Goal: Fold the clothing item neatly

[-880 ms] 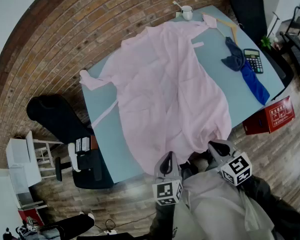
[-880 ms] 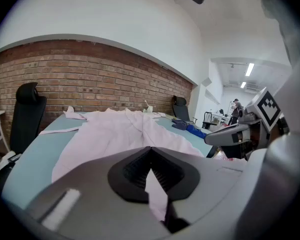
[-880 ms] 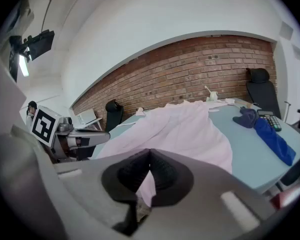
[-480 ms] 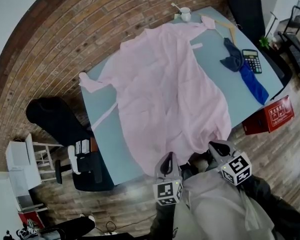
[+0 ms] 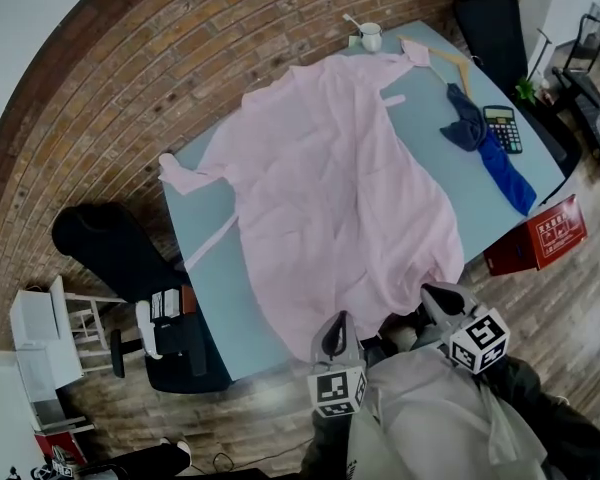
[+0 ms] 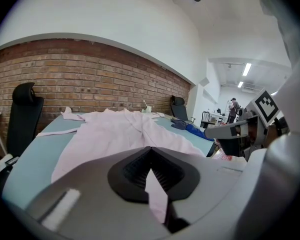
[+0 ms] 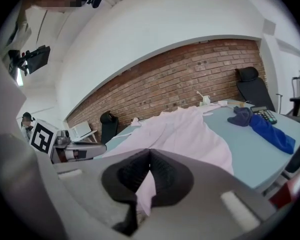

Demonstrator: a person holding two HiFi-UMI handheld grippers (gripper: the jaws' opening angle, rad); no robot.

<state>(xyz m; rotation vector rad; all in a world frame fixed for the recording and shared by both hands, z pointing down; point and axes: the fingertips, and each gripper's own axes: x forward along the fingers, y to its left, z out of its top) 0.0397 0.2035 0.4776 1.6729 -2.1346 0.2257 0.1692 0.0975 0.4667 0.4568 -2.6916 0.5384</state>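
Two tongs sit side by side at the near edge of the desk. The left tongs and the right tongs both point away from the person and slightly down. Each pair is closed, with a thin fold of the pink robe pinched between its dark pads; each gripper view shows a strip of pink cloth hanging down from where the pads meet.

The robe lies spread open along the pale blue desk, from the near edge, where its hem drapes over, to the far end. One sleeve reaches out to the left and ends close to the desk's left edge. A narrow belt strip runs on the bare desk nearer than that sleeve.

At the far end, a white cup stands just past the robe, and a wooden hanger lies to its right. A dark blue cloth lies on the right side of the desk, apart from the robe, with a calculator just beside it.

Off the desk, a red box sits low at the near right corner. A black chair stands to the left, and another at the far right.
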